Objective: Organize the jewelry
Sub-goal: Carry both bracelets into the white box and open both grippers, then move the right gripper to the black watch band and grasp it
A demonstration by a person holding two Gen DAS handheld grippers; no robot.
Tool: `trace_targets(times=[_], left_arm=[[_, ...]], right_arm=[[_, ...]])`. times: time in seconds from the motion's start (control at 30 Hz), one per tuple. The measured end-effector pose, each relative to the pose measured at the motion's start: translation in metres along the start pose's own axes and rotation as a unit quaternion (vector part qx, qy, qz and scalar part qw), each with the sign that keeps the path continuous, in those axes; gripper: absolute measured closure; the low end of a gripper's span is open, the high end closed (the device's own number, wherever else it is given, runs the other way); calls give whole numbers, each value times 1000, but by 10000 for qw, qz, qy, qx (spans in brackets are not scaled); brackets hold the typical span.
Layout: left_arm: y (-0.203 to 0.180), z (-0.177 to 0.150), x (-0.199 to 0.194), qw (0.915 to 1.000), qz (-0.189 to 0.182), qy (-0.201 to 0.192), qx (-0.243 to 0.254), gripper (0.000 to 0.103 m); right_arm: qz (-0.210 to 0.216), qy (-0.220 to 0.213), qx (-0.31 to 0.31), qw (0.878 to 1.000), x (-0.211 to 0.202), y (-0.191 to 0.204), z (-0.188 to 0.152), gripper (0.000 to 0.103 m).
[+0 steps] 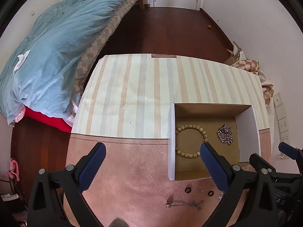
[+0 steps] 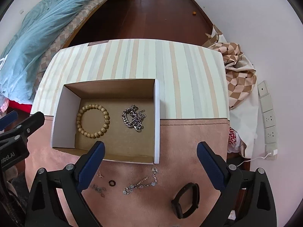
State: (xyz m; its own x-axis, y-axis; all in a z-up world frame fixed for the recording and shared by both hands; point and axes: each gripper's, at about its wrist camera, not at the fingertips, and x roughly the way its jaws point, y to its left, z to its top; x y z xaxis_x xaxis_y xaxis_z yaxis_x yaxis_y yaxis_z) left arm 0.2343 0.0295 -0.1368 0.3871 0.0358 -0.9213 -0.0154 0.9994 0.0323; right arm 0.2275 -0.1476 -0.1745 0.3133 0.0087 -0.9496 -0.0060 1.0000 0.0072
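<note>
Broadly, a table covered with a cloth of pale stripes and a pink suede-like band (image 2: 189, 136) fills both views, with a bed under a rumpled light-blue duvet (image 1: 56, 43) beyond it across dark wooden floor (image 1: 166, 28).

On the table sits an open, shallow cardboard box with white outer walls and a brown inside (image 2: 62, 113). Everything else is placed from this box. Inside it, toward the bed-side wall, lies a round bracelet of tan wooden beads (image 2: 92, 121); beside it, apart from it and nearer the other wall, is a heaped silver curb-link chain (image 2: 133, 119).

Outside the box, on the pink band just in front of its near wall, lies loose jewellery. Off the near corner away from the bed rests a black band with a loop clasp (image 2: 186, 200). Closer to the box front, a thin rose-coloured chain set with clear stones (image 2: 144, 181) stretches out. A small dark ring (image 2: 112, 183) lies beside it, then a tiny stud-like piece (image 2: 100, 175) and a little cluster of links (image 2: 98, 188), too small to identify.

The right gripper (image 2: 150, 152) hangs over the box's near wall, blue-padded fingers wide apart, holding nothing. The left gripper (image 1: 152, 154) hovers off the box's bed-side wall, likewise spread and empty.
</note>
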Motion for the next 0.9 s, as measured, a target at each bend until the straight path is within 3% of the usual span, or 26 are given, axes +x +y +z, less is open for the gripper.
trace_targets(times=[0.43, 0.9], left_arm=[[-4, -20, -49, 9992, 152, -366, -2, 1], [4, -62, -123, 9961, 108, -873, -93, 1]], right_arm=[[-67, -524, 32, 9986, -52, 0, -18, 4], [49, -1192, 6, 9929, -139, 7, -65, 4]])
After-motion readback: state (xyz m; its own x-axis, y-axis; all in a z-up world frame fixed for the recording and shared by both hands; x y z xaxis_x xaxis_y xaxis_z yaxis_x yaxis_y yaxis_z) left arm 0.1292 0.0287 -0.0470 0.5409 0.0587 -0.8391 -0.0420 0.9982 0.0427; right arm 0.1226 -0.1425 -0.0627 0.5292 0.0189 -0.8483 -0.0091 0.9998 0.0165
